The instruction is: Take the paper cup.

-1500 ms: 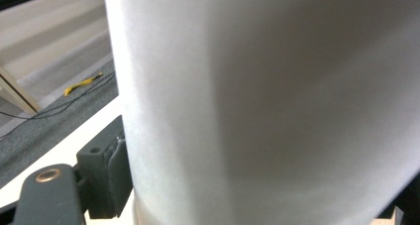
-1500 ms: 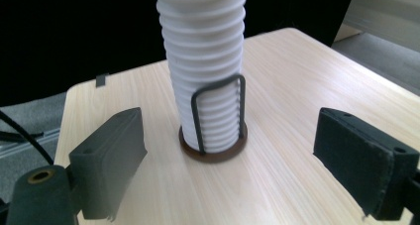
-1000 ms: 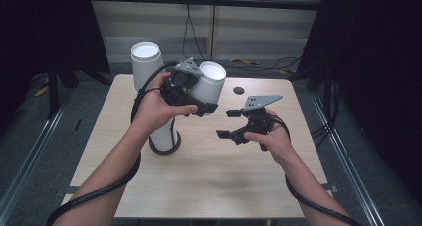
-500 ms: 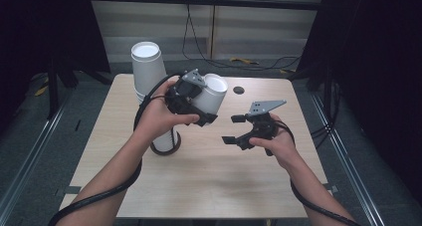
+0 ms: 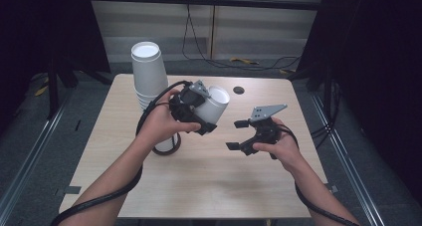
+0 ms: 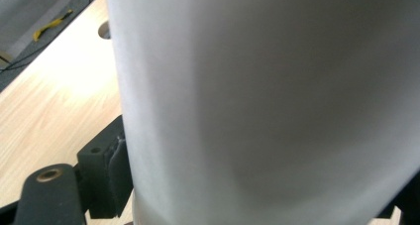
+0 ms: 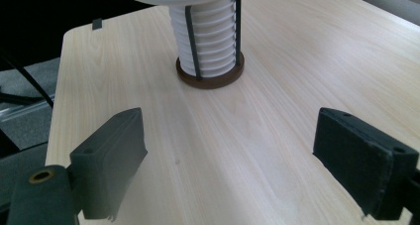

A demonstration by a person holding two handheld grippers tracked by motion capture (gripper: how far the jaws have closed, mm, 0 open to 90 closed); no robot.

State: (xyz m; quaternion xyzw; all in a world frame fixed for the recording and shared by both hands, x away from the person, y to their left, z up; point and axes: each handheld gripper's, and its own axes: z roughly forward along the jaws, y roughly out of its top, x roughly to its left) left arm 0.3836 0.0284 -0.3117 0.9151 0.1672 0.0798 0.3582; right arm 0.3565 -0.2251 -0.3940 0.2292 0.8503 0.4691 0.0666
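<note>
A white paper cup lies tilted on its side above the table's middle, held in my left gripper, which is shut on its wall. In the left gripper view the cup is very close, with one black pad pressed against its left side. A tall stack of white cups stands in a wire holder with a brown round base behind my left hand. My right gripper hovers to the right of the cup, open and empty. Its view shows the jaws wide apart, facing the stack.
The light wooden table has a small dark hole near its far edge. Black cables trail from both grippers off the near edge. Metal floor rails run along both sides of the table, and loose cables lie behind it.
My left hand has sunk toward the table with the cup still in its grip. The right gripper has drifted slightly lower, jaws unchanged.
</note>
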